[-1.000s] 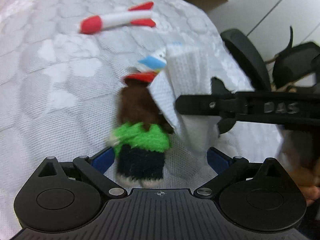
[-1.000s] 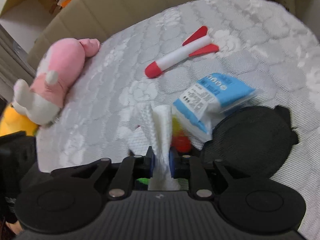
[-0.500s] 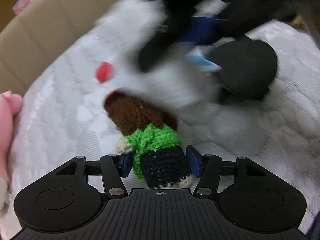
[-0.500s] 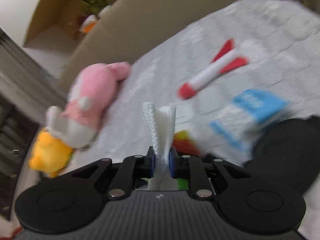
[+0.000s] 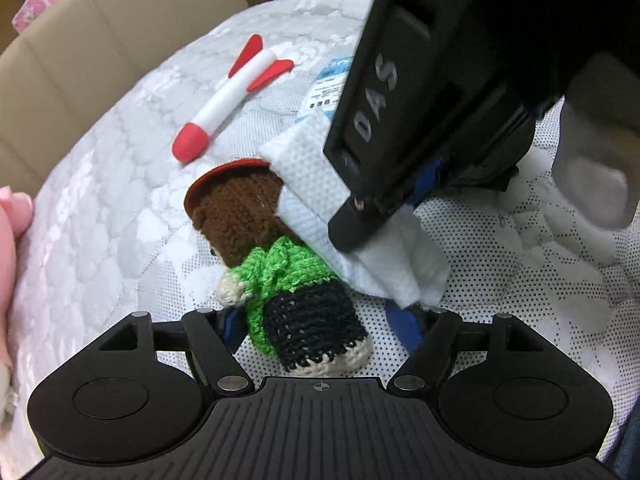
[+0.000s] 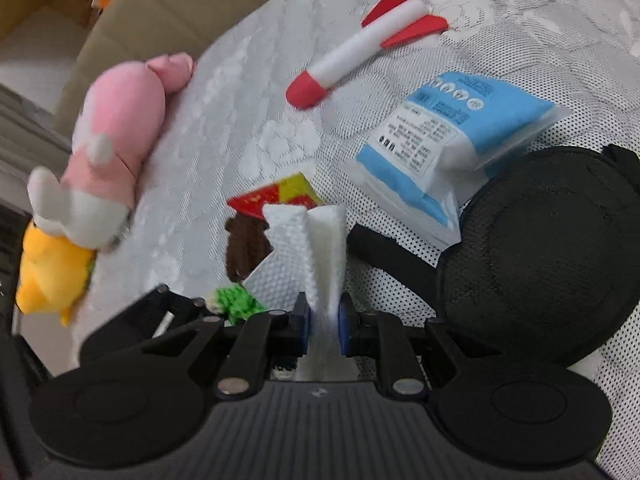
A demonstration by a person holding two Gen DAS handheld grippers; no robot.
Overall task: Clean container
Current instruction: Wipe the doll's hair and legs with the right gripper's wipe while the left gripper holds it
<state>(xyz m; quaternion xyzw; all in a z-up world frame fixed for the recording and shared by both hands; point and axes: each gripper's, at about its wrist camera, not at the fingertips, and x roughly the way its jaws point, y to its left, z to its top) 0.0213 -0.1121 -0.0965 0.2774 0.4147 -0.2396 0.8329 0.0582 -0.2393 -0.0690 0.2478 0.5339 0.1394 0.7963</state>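
A crocheted doll with a brown head, red hat, green top and black legs lies on the white quilted cover. Its legs sit between the fingers of my left gripper, whose jaws are opening; the blue pads stand clear of the doll. My right gripper is shut on a folded white wipe. In the left wrist view the right gripper hangs just above and right of the doll. There the wipe rests against the doll's head and shoulder. The right wrist view shows the doll behind the wipe.
A red and white toy rocket lies further back, with a blue wipes packet beside a round black case. Pink and yellow plush toys lie at the left edge. A cardboard wall borders the far side.
The left jaws narrowed around the doll's legs, then spread again, and that view rolled. The right gripper came down with the wipe until it met the doll.
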